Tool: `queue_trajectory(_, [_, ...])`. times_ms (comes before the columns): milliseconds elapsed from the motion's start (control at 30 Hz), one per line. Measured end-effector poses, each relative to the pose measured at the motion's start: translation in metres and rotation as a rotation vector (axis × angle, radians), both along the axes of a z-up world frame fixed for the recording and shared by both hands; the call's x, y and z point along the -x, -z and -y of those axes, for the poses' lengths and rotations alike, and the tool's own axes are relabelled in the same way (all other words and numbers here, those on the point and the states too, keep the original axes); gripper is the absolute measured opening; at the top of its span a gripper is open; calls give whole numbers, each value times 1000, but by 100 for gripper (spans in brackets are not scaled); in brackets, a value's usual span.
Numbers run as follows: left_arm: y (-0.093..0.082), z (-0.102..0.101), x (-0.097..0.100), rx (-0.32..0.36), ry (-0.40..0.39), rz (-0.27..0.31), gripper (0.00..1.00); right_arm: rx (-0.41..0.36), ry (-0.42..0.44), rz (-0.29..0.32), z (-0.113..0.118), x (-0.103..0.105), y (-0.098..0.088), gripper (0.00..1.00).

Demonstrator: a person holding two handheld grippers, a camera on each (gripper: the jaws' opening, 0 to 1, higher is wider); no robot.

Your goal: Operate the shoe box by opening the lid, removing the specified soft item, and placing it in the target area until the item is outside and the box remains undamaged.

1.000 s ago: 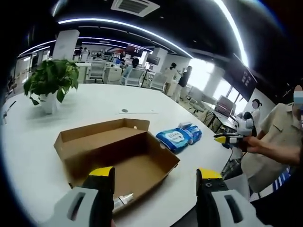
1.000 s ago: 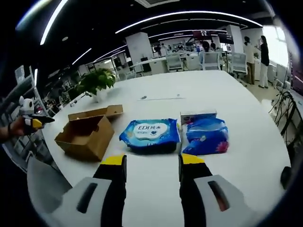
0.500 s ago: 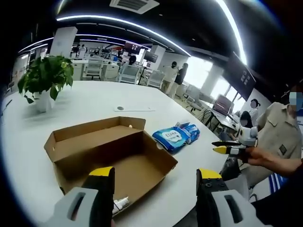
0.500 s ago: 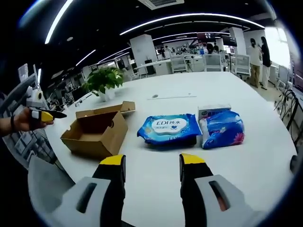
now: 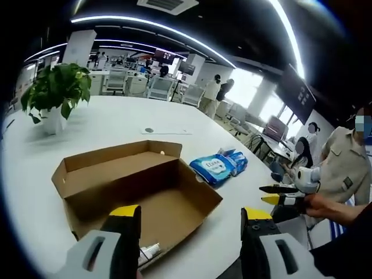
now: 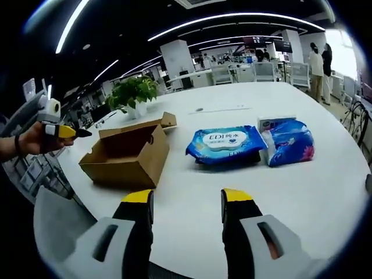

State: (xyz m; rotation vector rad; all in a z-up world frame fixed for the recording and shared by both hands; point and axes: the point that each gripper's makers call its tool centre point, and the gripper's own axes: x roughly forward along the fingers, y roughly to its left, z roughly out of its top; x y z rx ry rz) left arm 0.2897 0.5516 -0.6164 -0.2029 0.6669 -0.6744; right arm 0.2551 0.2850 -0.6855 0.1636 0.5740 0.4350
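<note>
Left gripper view: shoe box [image 5: 136, 189] lying open, wipes packs [image 6: 225, 142] outside it.
I'm holding both grippers' jaws apart, gripping nothing; a small item is remaining inside.

Only one readable label here: the blue wipes pack [image 6: 228, 143] lying on the white table [image 6: 192, 203] carries "EDI" plus Chinese characters on its oval label, the smaller print too small to read.
</note>
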Motion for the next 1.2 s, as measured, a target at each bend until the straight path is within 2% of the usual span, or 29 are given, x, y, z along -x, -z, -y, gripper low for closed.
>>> queue_trajectory(67, [2, 0, 0, -4, 3, -3, 71, -23, 5, 4, -5, -1, -2, 44])
queue_trajectory(233, [3, -2, -2, -5, 3, -4, 71, -12, -10, 13, -12, -1, 0, 44])
queue_trajectory(467, [4, -6, -8, -16, 10, -4, 71, -31, -17, -3, -23, 4, 12, 45])
queue_trajectory(733, [12, -10, -15, -40, 38, -16, 70, 34, -79, -4, -35, 7, 18, 46])
queue_trajectory(933, [18, -12, -21, -63, 66, -23, 70, 40, -95, 15, -38, 8, 16, 47])
queue_trajectory(1200, [26, -14, -27, -100, 109, -35, 70, 15, -68, 26, -34, 6, 12, 48])
